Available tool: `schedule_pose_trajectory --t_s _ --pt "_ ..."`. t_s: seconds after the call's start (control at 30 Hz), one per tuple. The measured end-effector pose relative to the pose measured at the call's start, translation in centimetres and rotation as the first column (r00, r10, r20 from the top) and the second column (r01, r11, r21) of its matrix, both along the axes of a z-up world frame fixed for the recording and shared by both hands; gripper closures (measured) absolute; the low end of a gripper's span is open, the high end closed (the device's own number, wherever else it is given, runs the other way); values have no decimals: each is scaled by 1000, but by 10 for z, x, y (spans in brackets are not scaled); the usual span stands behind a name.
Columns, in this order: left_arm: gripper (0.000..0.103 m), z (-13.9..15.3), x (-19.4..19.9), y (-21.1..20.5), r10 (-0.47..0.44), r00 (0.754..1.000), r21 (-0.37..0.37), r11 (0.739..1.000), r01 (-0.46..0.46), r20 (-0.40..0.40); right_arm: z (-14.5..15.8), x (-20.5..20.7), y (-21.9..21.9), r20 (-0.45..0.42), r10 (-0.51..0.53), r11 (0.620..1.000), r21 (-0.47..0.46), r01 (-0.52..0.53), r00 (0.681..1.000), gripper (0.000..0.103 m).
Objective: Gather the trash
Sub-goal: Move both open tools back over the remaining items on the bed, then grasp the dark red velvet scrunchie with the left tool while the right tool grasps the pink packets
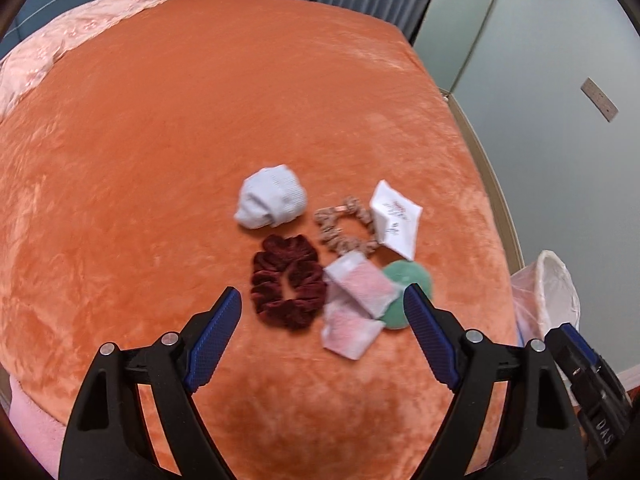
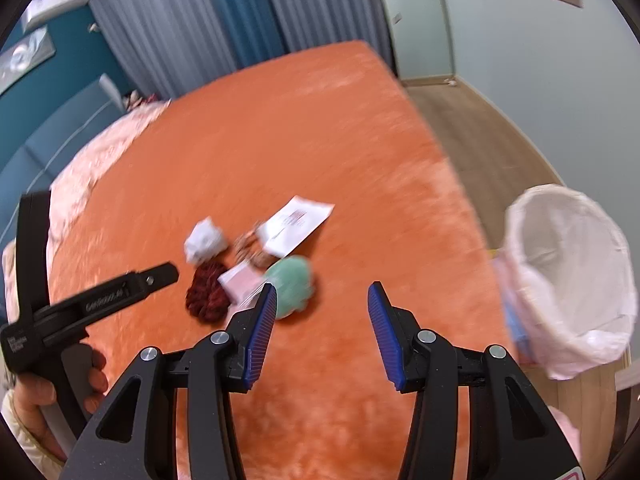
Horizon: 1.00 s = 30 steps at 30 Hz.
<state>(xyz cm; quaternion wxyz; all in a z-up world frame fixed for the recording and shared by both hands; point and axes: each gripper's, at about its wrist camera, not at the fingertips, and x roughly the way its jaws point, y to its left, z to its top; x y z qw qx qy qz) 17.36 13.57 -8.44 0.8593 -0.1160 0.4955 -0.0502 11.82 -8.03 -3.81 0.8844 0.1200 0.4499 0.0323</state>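
Note:
A small heap lies on the orange bed cover (image 1: pixel 200 128): a crumpled white wad (image 1: pixel 272 196), a dark red scrunchie (image 1: pixel 286 280), a beige scrunchie (image 1: pixel 344 226), a white printed wrapper (image 1: pixel 396 216), two pink-and-white packets (image 1: pixel 356 300) and a green round pad (image 1: pixel 408 280). My left gripper (image 1: pixel 324 320) hangs open just short of the packets and the red scrunchie, nothing between its fingers. My right gripper (image 2: pixel 322 312) is open too, with bare cover between its fingers and the green pad (image 2: pixel 292 284) just past its left fingertip. The heap is blurred in the right wrist view.
A bin lined with a white bag (image 2: pixel 568 276) stands off the bed's right edge, also seen as a bin (image 1: pixel 548 292) in the left wrist view. Pink bedding (image 1: pixel 60 52) lies at the far left. Curtains (image 2: pixel 200 20), a pale wall and wood floor (image 2: pixel 472 128) lie beyond.

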Motion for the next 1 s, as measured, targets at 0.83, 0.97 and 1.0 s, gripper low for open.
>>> schedule_pose_trajectory --t_s 0.83,0.97,1.0 --pt "83 -96 42 32 -30 982 -79 997 16 -189 -106 57 101 -235 177 984 49 -170 956 72" --pt "86 -93 41 34 -27 981 -101 995 8 -190 -110 60 96 -235 171 984 85 -155 957 82" --pt "86 -90 40 35 -27 982 -104 995 8 -188 -109 60 94 -236 168 984 96 -149 957 87"
